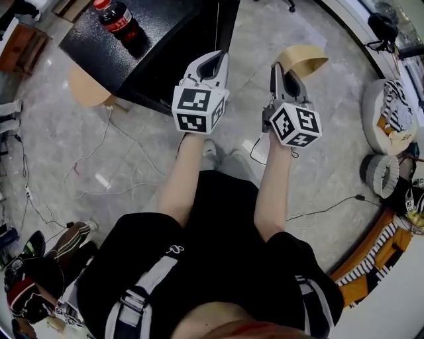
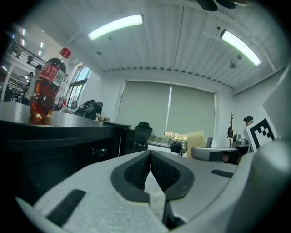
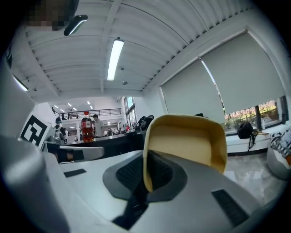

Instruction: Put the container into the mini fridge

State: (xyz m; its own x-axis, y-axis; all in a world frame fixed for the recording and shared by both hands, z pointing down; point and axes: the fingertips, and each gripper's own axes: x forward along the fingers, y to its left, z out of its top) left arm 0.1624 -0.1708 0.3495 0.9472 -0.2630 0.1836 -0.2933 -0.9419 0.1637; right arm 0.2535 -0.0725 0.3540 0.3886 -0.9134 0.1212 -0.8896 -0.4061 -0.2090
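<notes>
Between the jaws of the right gripper [image 3: 146, 175], one thin wall of the tan container [image 3: 186, 136] is pinched. The jaws are closed tight on it, and the rest of the tub hangs free beyond the tips and to their right. The left gripper [image 2: 150, 155] is beside it, closed pad to pad with nothing in it.

The black mini fridge [image 1: 152, 36] lies ahead of the left gripper and off to its left, well apart from the container. A cola bottle [image 1: 119, 20] stands on top of it. Whether the fridge door is open cannot be made out.

The main risk appears to be the grip. With only one wall held, the tub could pivot or slip out if it is swung quickly or bumps the fridge's edge on the way in. The crossing is also awkward, since the container has to travel leftward past the left gripper and could clip it.

If the door needs pulling, the left gripper would have to open first, and a hard tug might rock the bottle above. Loose cables [image 1: 99, 155] trail over the floor below and to the left of the grippers, and a step toward the fridge could snag one.
</notes>
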